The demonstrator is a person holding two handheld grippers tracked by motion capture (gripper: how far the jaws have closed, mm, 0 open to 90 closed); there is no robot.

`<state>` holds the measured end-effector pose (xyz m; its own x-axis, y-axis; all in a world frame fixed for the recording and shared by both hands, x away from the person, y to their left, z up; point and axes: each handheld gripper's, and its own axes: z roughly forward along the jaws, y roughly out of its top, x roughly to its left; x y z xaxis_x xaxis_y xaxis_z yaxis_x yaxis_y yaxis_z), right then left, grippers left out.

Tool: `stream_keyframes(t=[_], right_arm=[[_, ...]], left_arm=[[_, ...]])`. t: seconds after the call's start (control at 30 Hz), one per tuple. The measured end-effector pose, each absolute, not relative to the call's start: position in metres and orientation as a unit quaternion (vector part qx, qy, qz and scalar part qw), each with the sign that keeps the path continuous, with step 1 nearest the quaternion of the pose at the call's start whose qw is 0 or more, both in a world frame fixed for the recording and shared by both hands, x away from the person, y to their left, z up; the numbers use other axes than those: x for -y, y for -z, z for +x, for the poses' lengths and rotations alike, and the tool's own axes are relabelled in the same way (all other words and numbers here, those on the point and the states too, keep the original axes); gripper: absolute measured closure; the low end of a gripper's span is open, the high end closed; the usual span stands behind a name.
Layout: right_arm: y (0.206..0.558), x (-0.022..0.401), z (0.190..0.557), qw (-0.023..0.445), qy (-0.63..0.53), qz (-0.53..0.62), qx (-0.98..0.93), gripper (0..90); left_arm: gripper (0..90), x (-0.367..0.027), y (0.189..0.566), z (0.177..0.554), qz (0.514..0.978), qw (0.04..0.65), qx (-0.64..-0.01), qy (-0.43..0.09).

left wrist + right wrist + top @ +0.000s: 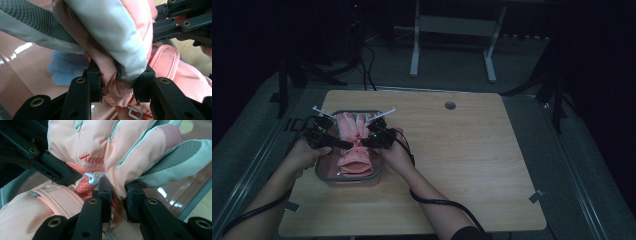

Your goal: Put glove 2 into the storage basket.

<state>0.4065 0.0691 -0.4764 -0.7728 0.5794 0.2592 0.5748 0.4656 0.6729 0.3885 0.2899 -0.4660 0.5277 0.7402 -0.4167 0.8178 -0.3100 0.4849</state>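
Pink glove (354,145) sits over a clear plastic bin (324,175) at about 9 o'clock on the wooden table (462,165), fingers pointing to 12, cuff toward 6. Left gripper (346,144) comes in from 9 and pinches a fold of the glove (117,72) at its middle; right gripper (363,143) comes in from 3 and pinches the glove (117,192) beside the thumb. Both sets of jaws are pressed onto fabric, nearly meeting at the glove's middle. A blue item (61,71) lies in the bin underneath, blurred.

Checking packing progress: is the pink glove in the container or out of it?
In: the pink glove lies within the container walls, both grippers pinching it.
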Motion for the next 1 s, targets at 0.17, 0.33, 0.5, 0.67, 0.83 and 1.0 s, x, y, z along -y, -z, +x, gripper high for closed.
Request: stream_keyframes(t=[0.17, 0.33, 0.5, 0.67, 0.83, 1.0], right_arm=[[0.486, -0.070, 0.402, 0.003, -0.375, 0.336, -0.864, 76.1], [0.491, -0.073, 0.403, 0.001, -0.361, 0.335, -0.870, 74.0], [0.493, -0.074, 0.406, 0.005, -0.353, 0.339, -0.872, 72.2], [0.494, -0.075, 0.407, 0.008, -0.346, 0.341, -0.874, 70.4], [0.491, -0.075, 0.413, 0.017, -0.352, 0.335, -0.874, 56.2], [0.478, -0.073, 0.415, 0.040, -0.369, 0.315, -0.873, 39.3]], left_arm=[[64.0, -0.290, 0.480, 0.388, 0.808, 0.327, -0.484, 0.080], [58.3, -0.289, 0.485, 0.387, 0.807, 0.319, -0.492, 0.073], [46.6, -0.284, 0.486, 0.385, 0.807, 0.307, -0.504, 0.026], [45.6, -0.280, 0.485, 0.386, 0.812, 0.295, -0.503, 0.007], [43.5, -0.282, 0.483, 0.386, 0.808, 0.291, -0.512, -0.003], [39.6, -0.284, 0.482, 0.387, 0.808, 0.289, -0.514, -0.017]])
